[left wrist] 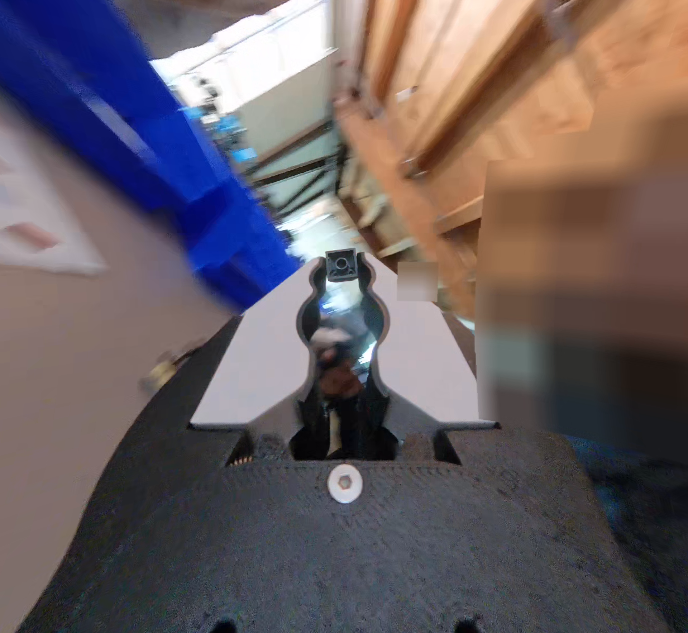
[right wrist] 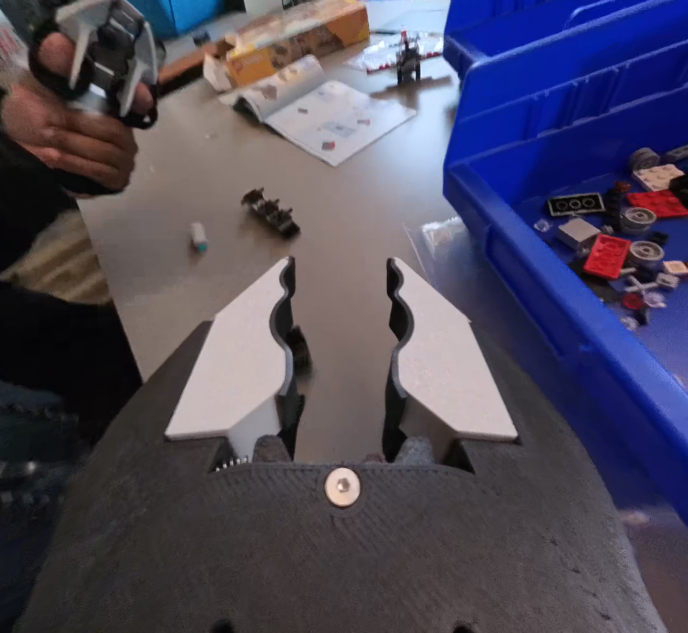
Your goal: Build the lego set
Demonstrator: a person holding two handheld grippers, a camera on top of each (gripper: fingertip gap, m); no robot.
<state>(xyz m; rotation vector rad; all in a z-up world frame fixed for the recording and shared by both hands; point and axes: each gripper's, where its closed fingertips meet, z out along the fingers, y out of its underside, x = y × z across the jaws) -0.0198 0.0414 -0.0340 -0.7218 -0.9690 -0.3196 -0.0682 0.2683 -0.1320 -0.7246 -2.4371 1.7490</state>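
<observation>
My left gripper (left wrist: 341, 265) is shut on a small dark grey lego piece (left wrist: 341, 267), held at the fingertips, raised and tilted in the air; the view is blurred. It also shows in the right wrist view (right wrist: 108, 52), held up in a hand at the upper left. My right gripper (right wrist: 339, 265) is open and empty above the grey table (right wrist: 353, 190). A dark lego assembly (right wrist: 271, 211) lies on the table ahead of it. A small white and teal piece (right wrist: 197, 236) lies to its left. A small dark piece (right wrist: 300, 350) lies by my left finger.
Blue bins (right wrist: 558, 101) stand at the right; the nearest holds several loose lego parts (right wrist: 633, 239). An open instruction booklet (right wrist: 320, 112), a yellow box (right wrist: 298, 38) and a partly built model (right wrist: 407, 60) lie farther back. A clear plastic bag (right wrist: 435, 235) lies by the bin. My right tips are about 35 centimeters from the partly built model (right wrist: 407, 60), my left tips only 30 centimeters.
</observation>
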